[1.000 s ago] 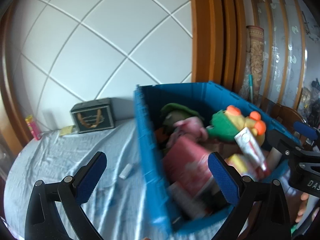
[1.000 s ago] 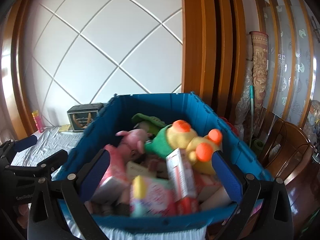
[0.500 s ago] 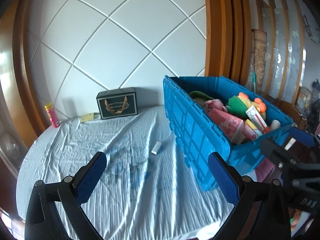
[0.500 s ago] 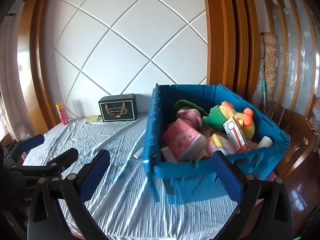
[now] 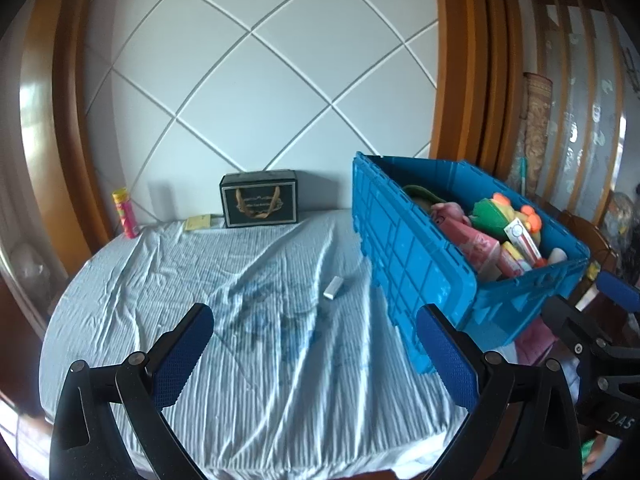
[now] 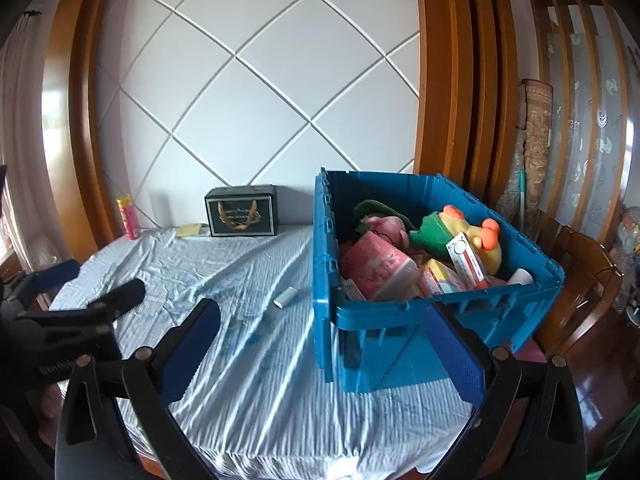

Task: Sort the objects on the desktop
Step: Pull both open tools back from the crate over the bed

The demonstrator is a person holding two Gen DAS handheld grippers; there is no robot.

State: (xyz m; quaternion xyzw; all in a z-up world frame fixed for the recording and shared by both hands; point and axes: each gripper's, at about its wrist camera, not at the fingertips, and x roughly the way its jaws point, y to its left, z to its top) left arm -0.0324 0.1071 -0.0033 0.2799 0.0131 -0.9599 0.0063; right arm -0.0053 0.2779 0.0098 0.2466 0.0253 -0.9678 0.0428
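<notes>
A round counter (image 5: 120, 280) draped in a wrinkled pale blue cloth is shown from two claw-mounted cameras. Both claws are held wide apart and nothing is gripped: the left claw (image 5: 316, 354) is held over the near edge of the counter, and the right claw (image 6: 332, 354) is held over the near edge too, in front of the bin. A blue plastic bin (image 6: 400, 316) is set on the right side of the counter, its far right part seeming to overhang the edge; it is packed with toys and boxes, among them a green and yellow plush (image 6: 460, 236), a pink plush (image 6: 384, 226) and a pink box (image 6: 376, 268). One small white block (image 5: 333, 288) is left lying on the cloth near the counter's middle, just left of the bin. By the far edge a black box (image 5: 259, 204), a yellow pad (image 5: 198, 223) and a pink tube (image 5: 125, 213) are seen. The white block is judged the likely next item; it would best be approached from above, with the fingers closed across its narrow sides so the loose cloth is not pinched.
</notes>
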